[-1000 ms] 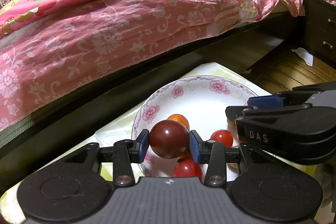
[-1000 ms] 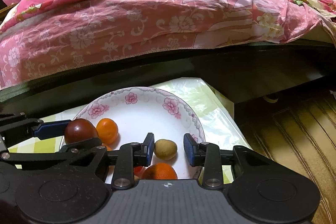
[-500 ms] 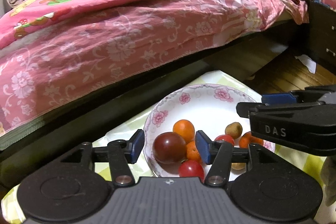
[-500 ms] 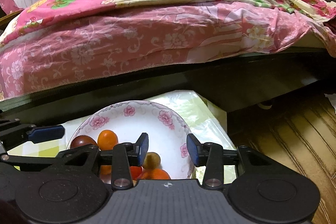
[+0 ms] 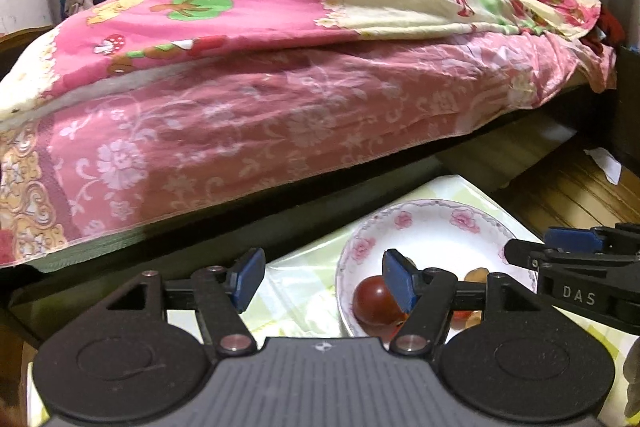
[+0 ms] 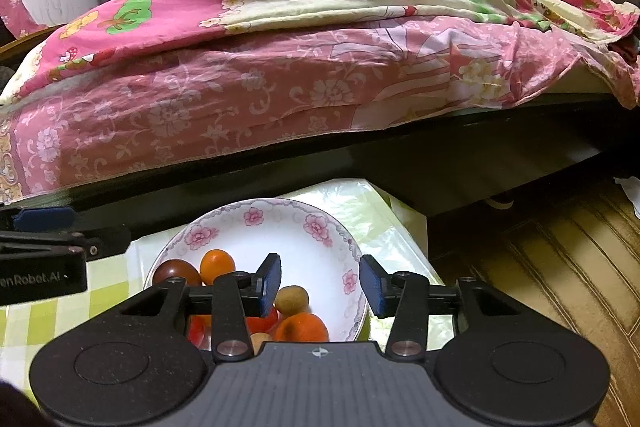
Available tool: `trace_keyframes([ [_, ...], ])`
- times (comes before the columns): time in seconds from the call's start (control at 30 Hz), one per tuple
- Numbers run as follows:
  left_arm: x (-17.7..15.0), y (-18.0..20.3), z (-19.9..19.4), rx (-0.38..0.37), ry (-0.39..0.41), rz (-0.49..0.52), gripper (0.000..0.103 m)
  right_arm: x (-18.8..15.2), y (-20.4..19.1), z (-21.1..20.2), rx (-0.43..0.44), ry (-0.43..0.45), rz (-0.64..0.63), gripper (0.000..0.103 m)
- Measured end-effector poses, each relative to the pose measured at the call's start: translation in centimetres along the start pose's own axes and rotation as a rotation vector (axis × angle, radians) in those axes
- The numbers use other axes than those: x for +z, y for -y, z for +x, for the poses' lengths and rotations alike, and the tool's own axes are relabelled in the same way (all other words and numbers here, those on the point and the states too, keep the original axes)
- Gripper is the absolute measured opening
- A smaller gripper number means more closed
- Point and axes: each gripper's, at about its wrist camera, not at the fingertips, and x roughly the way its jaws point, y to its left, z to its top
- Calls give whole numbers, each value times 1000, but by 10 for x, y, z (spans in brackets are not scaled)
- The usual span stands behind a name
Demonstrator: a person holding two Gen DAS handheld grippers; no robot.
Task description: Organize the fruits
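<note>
The left gripper [image 5: 324,279] has its blue pads wide apart, and its jaws have just been opening. Nothing is between them now. They hang over the green checked cloth [image 5: 288,291] and the left edge of the flowered plate [image 5: 436,227]. The dark red fruit [image 5: 374,301] lies on the plate, just behind the right pad.

The right gripper [image 6: 318,283] is partly apart too, and its jaws have also just been opening. They hold nothing. A small brown fruit [image 6: 294,299] sits on the plate below the gap, beside an orange fruit [image 6: 302,327]. Another orange one [image 6: 217,265] lies farther left.
</note>
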Motion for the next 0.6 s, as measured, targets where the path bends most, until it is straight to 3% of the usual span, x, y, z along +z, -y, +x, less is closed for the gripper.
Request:
trace_keyframes([
  [0.13,-3,-4,-6,-13,-4,-28,81,-1,-1,-4,5,-5,5,41],
  [0.47,-20,10,-34,85,11,18,96,-13,-6,-33,3,-3,-13,41],
  [0.6,-28,11,-46,49,10,-6,97,-18,-6,-47,5,5,-13,42],
])
